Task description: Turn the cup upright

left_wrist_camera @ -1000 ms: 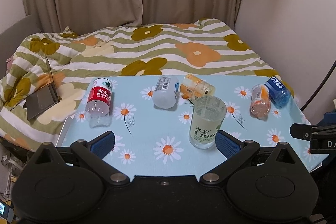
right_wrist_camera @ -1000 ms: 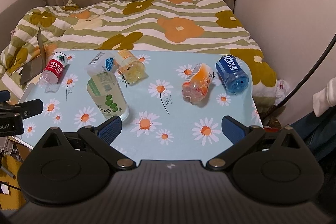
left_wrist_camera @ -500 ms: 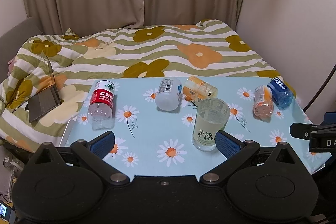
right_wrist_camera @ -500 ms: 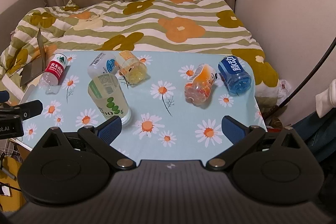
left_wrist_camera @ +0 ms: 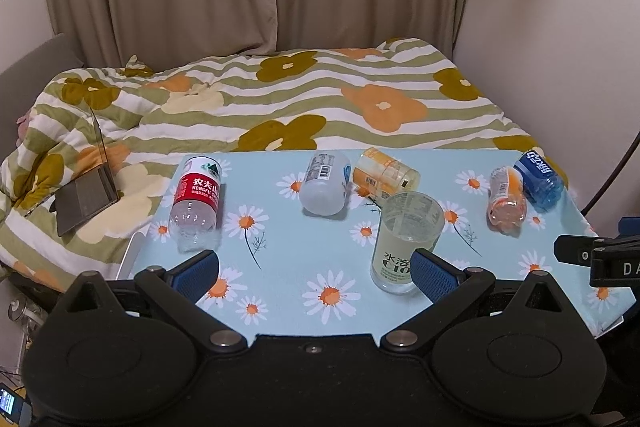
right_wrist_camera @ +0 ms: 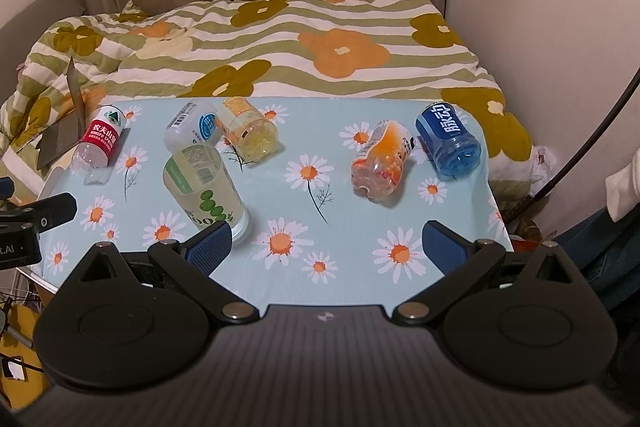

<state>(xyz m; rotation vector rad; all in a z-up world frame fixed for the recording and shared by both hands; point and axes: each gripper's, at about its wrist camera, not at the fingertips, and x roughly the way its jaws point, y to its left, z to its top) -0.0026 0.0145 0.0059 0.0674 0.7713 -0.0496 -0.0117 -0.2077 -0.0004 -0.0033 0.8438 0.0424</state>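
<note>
One clear cup (left_wrist_camera: 406, 241) upright on daisy tablecloth (left_wrist_camera: 288, 291); left gripper (left_wrist_camera: 314, 273) and right gripper (right_wrist_camera: 326, 247) both spread wide, empty.

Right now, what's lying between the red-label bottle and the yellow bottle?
A white bottle lies between the red-label bottle and yellow bottle, clearest in the left wrist view.

I hold my left gripper (left_wrist_camera: 314, 267) and right gripper (right_wrist_camera: 326, 245) side by side at the table's near edge, both jaws spread wide, gripping nothing.
</note>
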